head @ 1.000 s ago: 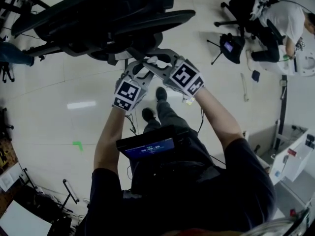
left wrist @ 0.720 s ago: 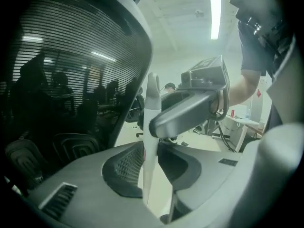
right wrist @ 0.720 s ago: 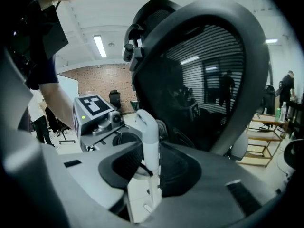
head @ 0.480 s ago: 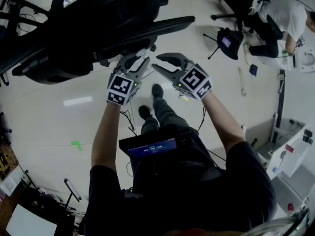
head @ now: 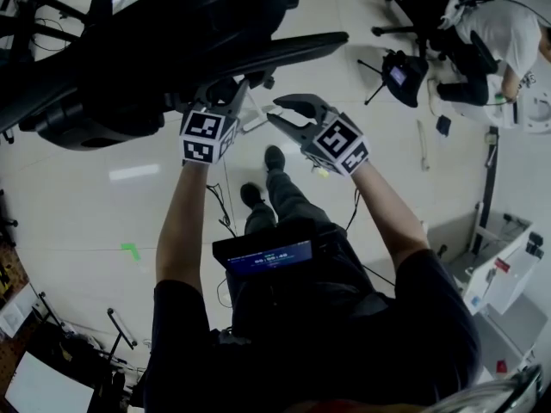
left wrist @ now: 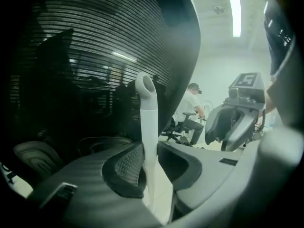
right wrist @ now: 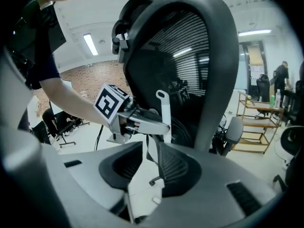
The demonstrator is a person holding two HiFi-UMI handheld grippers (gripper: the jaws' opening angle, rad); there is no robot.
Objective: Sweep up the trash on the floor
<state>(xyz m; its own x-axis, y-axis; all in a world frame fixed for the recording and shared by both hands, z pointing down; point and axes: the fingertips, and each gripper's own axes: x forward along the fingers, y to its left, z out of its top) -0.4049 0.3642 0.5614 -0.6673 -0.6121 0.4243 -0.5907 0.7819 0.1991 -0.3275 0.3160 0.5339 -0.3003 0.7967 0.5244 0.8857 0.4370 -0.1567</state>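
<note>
In the left gripper view a white handle (left wrist: 147,127) stands upright between the pads of my left gripper (left wrist: 149,163), which is shut on it. The right gripper view shows the same grip, my left gripper (right wrist: 156,122) pinching the handle (right wrist: 166,110) above a white pan-like piece (right wrist: 142,189). From the head view my left gripper (head: 232,97) reaches under the black office chair (head: 172,33), with the white piece (head: 251,114) beside it. My right gripper (head: 275,110) hovers just to the right. Its jaws have just been closing a little, and they stand open with nothing gripped. No trash can be made out.
The chair's mesh back (right wrist: 190,56) fills the space ahead of both grippers. The person's shoes (head: 274,157) stand on the pale floor below. A seated person (head: 491,41) and a tripod device (head: 400,76) are at the far right. A green mark (head: 131,250) lies left.
The two grippers, close together a second ago, have come apart. The left one has moved left toward the chair with the white handle. The right one has opened and stays alongside.
</note>
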